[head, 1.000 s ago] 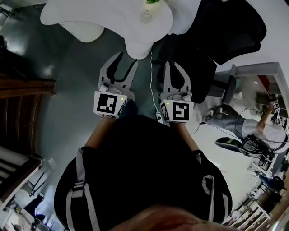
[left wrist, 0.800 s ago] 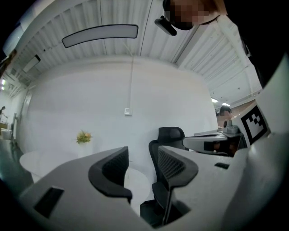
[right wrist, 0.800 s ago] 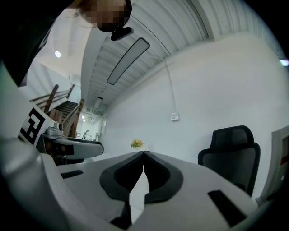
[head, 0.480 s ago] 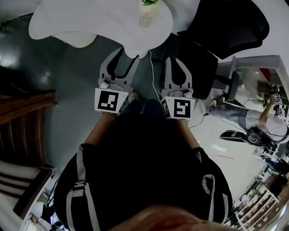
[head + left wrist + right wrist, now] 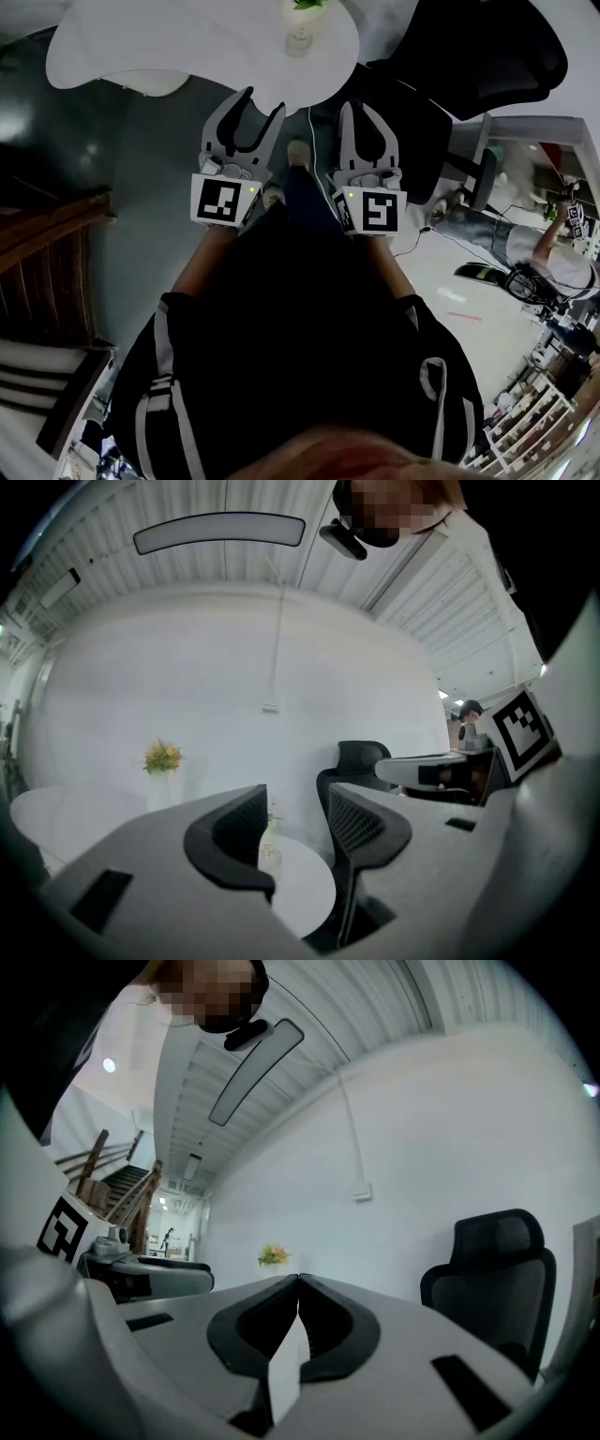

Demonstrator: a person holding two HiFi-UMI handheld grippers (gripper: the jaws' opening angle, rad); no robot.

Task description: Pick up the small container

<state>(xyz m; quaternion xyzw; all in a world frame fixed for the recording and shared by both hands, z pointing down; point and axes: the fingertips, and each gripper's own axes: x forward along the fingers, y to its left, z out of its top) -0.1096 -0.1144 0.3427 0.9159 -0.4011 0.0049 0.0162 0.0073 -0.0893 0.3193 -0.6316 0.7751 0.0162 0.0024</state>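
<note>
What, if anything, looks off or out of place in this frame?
Nothing stands out. The small container stands upright on the white table, and no spill shows around it. The left hand-held gripper is open and empty; the right hand-held gripper is shut on nothing.

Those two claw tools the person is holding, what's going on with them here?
A person stands at a white table, holding a two-jaw gripper in each hand. The left gripper has its jaws apart with nothing between them; the right gripper has its tips together, also empty. Both point toward the table, where a small container with a green sprig sits near the edge, untouched. A black office chair stands beside the table.
</note>
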